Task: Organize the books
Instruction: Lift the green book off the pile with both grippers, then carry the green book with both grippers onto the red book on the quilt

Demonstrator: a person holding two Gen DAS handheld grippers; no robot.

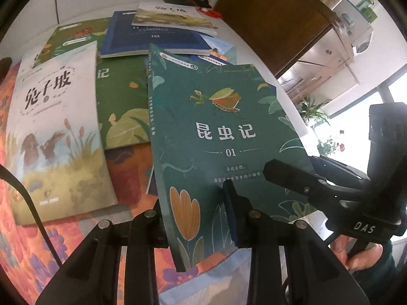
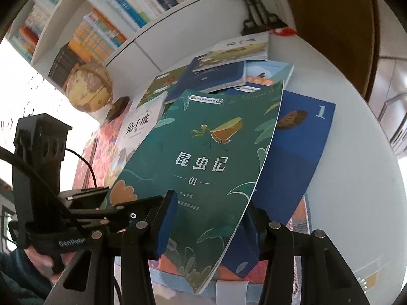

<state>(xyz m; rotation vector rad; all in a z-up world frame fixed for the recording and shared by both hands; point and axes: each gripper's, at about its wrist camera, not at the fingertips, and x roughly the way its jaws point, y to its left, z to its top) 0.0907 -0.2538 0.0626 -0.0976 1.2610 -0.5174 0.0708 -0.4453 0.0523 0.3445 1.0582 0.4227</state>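
Observation:
A dark green book marked 01, with an insect on its cover, is lifted and tilted above the other books. My left gripper is shut on its lower left corner, near the spine. My right gripper is shut on the bottom right part of the same green book, one blue pad on the cover and the other behind the edge. The right gripper also shows in the left wrist view, lying on the cover. In the right wrist view the left gripper shows at the book's left corner.
Several books lie scattered: a white rabbit book, a green one, a blue 02 book, and a blue book marked 1. A floral cloth partly covers the white table. A globe and bookshelf stand behind.

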